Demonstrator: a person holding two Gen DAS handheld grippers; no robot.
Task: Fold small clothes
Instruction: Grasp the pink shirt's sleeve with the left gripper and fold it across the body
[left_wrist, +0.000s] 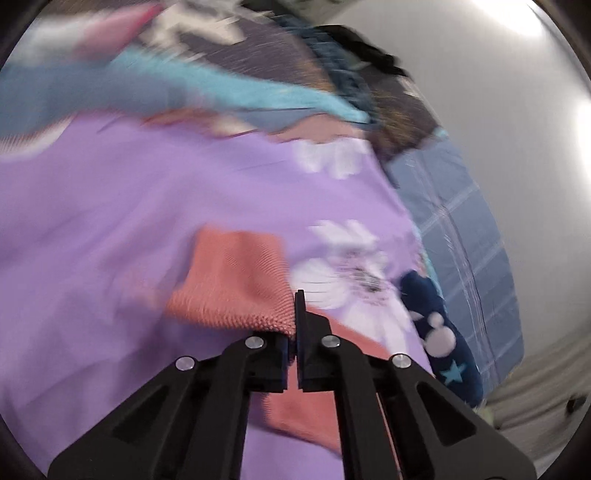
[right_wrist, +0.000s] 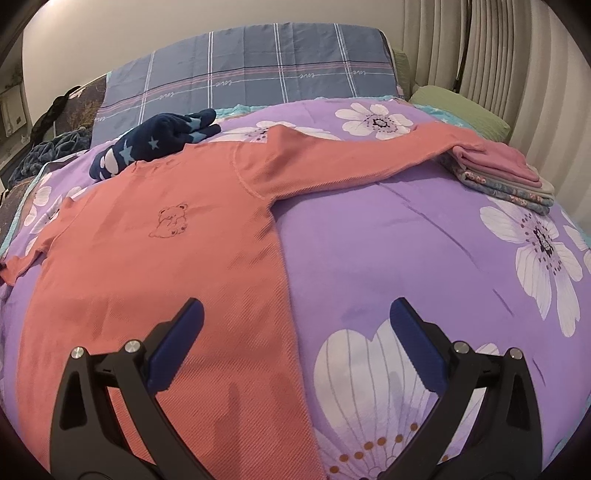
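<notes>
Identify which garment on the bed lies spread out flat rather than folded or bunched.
The coral long-sleeved shirt with the bear outline; the navy star-print piece is bunched, the pink-topped stack folded.

Ahead of my right gripper I see a salmon shirt of ribbed, matt knit on a smooth purple bedspread. My gripper bodies are matt black plastic with shiny metal pins; the pads look blue, rubbery.

Left wrist view badly motion-blurred: pile of turquoise and pink fabrics at top unreadable. Salmon-pink ribbed long-sleeved shirt: hem cut off by btm edge, left cuff by frame edge, right cuff hidden atop stack of folded pink and floral clothes.
</notes>
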